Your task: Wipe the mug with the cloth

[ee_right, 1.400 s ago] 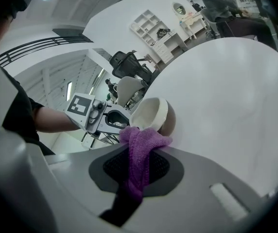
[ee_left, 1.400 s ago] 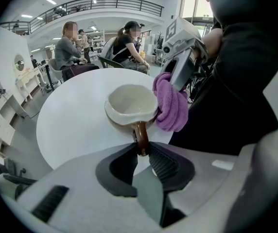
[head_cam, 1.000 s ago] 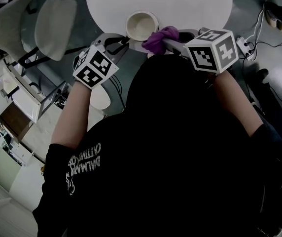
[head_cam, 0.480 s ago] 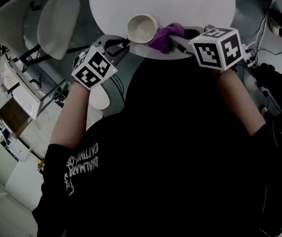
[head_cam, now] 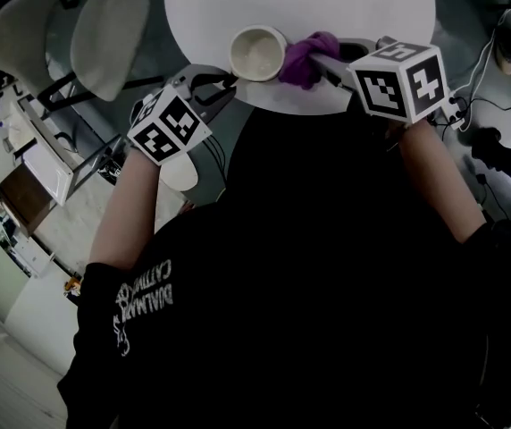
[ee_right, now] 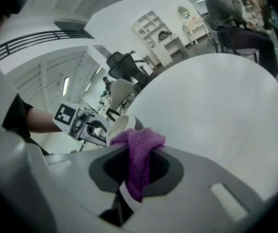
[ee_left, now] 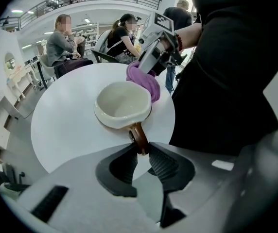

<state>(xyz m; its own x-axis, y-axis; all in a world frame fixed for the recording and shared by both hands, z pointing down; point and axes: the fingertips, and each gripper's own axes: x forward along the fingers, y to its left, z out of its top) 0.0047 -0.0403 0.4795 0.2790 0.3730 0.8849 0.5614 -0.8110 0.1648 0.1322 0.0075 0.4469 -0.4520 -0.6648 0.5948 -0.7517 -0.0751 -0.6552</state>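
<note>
Left gripper (ee_left: 142,152) jaws pinch mug (ee_left: 122,103) handle; right gripper (ee_right: 138,155) jaws pinch cloth (ee_right: 140,141); sleeve print (head_cam: 144,307) unreadable.

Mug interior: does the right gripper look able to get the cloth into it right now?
Probably yes. The mug has its mouth uncovered, the left gripper is clamped on its handle, and the right gripper holds the cloth right beside it with nothing between.

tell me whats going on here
A person at a round white table works with two handheld grippers. The left gripper is shut on the brown handle of a cream mug, holding it near the table's edge. The right gripper is shut on a purple cloth and has it against the mug's outer side, near the rim; wiping looks under way.
</note>
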